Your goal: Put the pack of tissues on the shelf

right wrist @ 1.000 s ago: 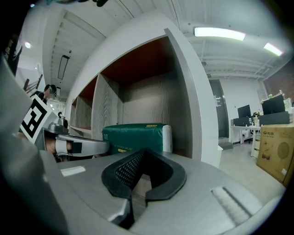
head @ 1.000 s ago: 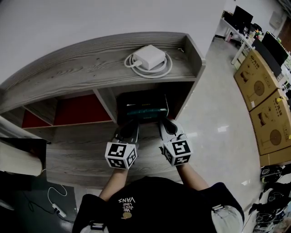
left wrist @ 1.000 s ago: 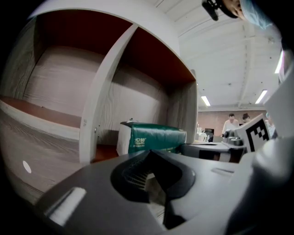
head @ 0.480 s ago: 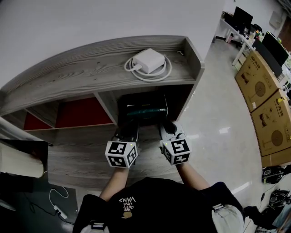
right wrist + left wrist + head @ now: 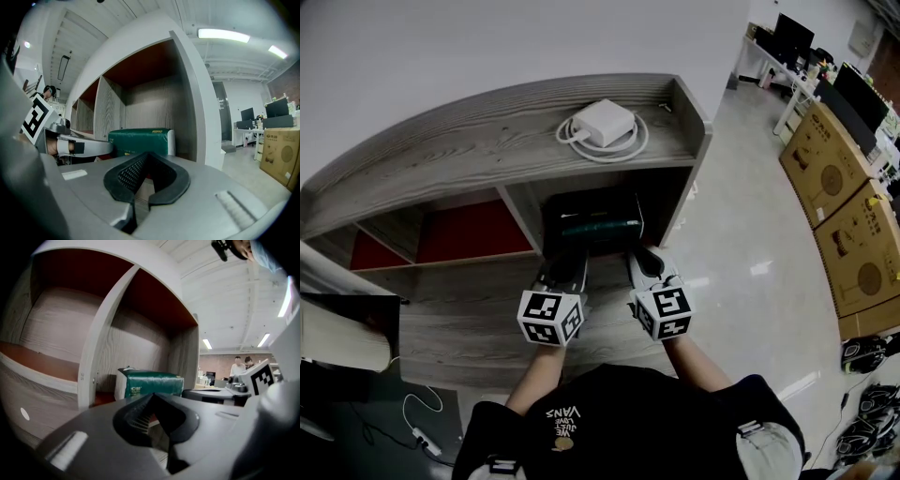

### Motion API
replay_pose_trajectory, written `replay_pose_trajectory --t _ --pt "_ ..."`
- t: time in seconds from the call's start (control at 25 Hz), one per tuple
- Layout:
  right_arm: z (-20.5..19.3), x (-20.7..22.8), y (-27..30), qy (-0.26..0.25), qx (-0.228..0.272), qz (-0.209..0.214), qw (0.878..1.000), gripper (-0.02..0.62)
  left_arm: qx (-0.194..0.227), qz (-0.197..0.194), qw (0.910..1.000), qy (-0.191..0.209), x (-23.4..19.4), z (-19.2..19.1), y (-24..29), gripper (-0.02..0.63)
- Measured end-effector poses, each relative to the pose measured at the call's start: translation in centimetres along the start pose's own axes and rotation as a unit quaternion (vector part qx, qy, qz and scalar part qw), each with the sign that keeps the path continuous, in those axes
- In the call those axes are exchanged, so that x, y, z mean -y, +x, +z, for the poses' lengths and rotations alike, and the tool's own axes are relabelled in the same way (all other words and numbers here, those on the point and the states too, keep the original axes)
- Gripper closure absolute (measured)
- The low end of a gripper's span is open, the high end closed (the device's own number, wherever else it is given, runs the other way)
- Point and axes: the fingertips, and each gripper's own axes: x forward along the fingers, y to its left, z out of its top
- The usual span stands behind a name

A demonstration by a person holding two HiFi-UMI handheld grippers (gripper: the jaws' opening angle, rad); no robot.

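This is looking like an open-plan office or lab workspace. White desks (image 5: 789, 98) are carrying black monitors (image 5: 794, 37) at the far end of the room, and large printed cardboard boxes (image 5: 830, 173) are standing in a row beside them. A pale glossy floor (image 5: 741, 216) is showing bright reflections, and long ceiling light strips (image 5: 224, 34) are glowing overhead. Two people (image 5: 238, 367) are standing in the background. A wood-grain shelf unit (image 5: 487, 141) with red back panels is lining the white wall, a white power adapter (image 5: 602, 122) with its coiled cable is lying on top, and shoes (image 5: 862, 352) are sitting at the floor's edge.
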Motion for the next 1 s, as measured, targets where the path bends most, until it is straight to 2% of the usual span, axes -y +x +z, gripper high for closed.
replay_pose_trajectory --t 0.4,1.0 --pt "-0.2 -1.3 -2.9 0.006 0.007 -0.024 1.0 0.592 0.012 -0.043 0.9989 0.011 1.6 -0.7 -2.3 0.554" --pt "-1.1 -5.4 -6.7 0.026 0.02 -0.072 0.997 0.592 0.0 -0.097 0.9952 0.017 2.2 -2.0 -7.0 0.554"
